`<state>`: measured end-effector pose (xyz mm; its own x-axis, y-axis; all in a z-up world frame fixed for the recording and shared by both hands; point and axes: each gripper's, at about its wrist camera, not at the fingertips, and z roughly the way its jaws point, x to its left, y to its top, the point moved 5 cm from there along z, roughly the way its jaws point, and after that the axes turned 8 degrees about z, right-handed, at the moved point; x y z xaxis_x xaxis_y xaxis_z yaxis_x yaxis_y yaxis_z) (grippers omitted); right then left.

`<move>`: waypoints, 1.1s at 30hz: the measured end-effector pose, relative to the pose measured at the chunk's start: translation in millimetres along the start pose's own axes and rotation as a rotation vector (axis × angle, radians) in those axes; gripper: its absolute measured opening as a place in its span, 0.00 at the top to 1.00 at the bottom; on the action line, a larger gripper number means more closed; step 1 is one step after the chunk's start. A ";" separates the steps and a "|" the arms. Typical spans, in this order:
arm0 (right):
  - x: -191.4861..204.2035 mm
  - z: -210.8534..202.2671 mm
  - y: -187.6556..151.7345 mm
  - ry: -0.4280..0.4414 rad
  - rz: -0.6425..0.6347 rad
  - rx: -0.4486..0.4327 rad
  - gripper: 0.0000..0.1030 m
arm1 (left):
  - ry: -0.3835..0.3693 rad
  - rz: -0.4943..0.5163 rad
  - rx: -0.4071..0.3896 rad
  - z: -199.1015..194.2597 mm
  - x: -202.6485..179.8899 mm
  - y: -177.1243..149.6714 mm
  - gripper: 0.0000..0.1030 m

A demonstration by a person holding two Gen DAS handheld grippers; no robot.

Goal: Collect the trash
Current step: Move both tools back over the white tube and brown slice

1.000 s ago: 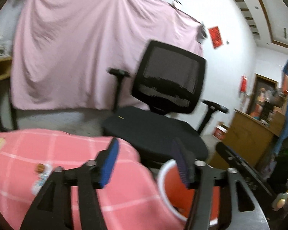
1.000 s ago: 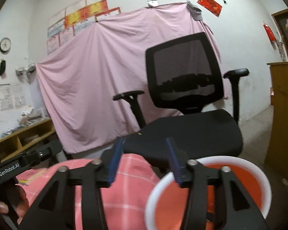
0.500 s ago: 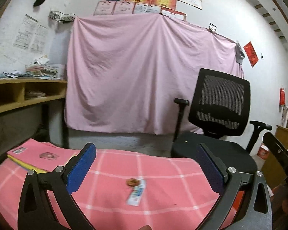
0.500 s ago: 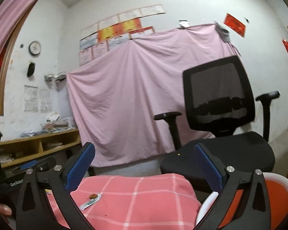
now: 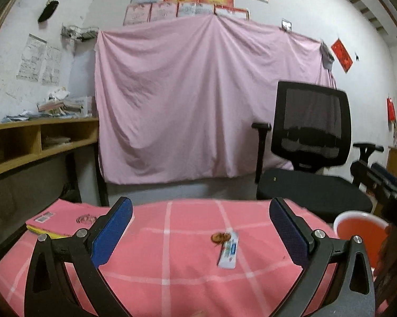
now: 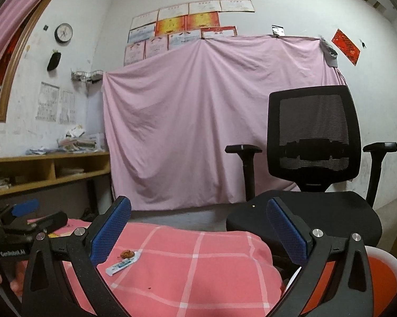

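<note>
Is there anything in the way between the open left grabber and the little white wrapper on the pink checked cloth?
Nothing visible. The left gripper is open and empty, and only bare pink checked cloth lies before the white and blue wrapper. A small brown scrap touches the wrapper's far end, not the near side.

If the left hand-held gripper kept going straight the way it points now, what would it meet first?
Probably the pink checked cloth, near the white wrapper and brown scrap. The left hand-held gripper tilts slightly down, open and empty; depth is unclear.

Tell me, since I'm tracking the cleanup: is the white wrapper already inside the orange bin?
No, the white wrapper lies on the pink checked cloth, apart from the orange bin at the table's right.
</note>
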<state>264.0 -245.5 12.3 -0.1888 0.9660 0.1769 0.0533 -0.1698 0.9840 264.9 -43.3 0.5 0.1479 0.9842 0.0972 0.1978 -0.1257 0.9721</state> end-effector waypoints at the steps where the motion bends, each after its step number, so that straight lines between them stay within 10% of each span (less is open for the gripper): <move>1: -0.2 2.4 -1.6 -0.004 -0.004 0.009 0.00 | -0.009 -0.002 0.019 3.4 -0.4 -2.0 0.01; 19: -15.2 48.7 -41.5 -0.039 0.082 0.328 0.00 | -0.199 -0.152 0.410 74.6 5.4 -36.4 0.08; 33: 30.8 91.1 -81.8 0.040 0.122 0.599 0.00 | 0.055 -0.184 0.370 55.6 78.4 -27.4 0.08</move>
<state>343.1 -184.1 -64.6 -0.1822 0.9365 0.2996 0.6165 -0.1286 0.7768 324.9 30.4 -30.4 0.0276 0.9984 -0.0500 0.5524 0.0265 0.8332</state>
